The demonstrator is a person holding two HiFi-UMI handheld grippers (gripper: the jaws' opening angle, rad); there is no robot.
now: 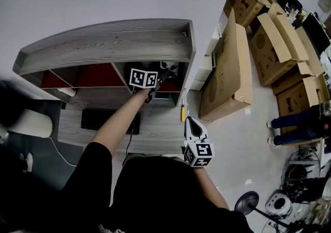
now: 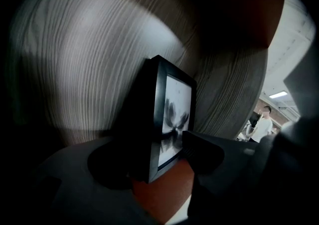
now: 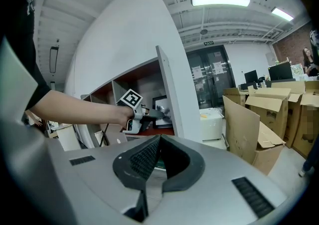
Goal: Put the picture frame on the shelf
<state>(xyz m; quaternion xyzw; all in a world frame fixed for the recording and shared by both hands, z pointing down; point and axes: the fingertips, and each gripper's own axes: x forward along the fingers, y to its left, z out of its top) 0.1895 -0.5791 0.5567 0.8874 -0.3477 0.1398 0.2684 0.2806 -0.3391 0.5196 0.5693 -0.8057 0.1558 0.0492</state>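
The black picture frame [image 2: 172, 114] with a grey flower print stands upright on the red floor of a shelf [image 1: 103, 46] compartment. My left gripper [image 2: 154, 154] reaches into that compartment, its jaws open on either side of the frame. The right pad sits just off the glass, and the left jaw is lost in shadow. From the right gripper view the frame [image 3: 159, 105] shows behind the left gripper [image 3: 149, 114]. My right gripper [image 1: 190, 121] hovers over the desk below the shelf, shut with nothing in it [image 3: 155, 138].
The grey wood shelf stands on a desk [image 1: 155, 134] with a black keyboard [image 1: 108, 120] and a yellow tool [image 1: 182, 110]. Large cardboard boxes [image 1: 232, 66] stand on the floor to the right. A person's legs [image 1: 297, 121] show farther right.
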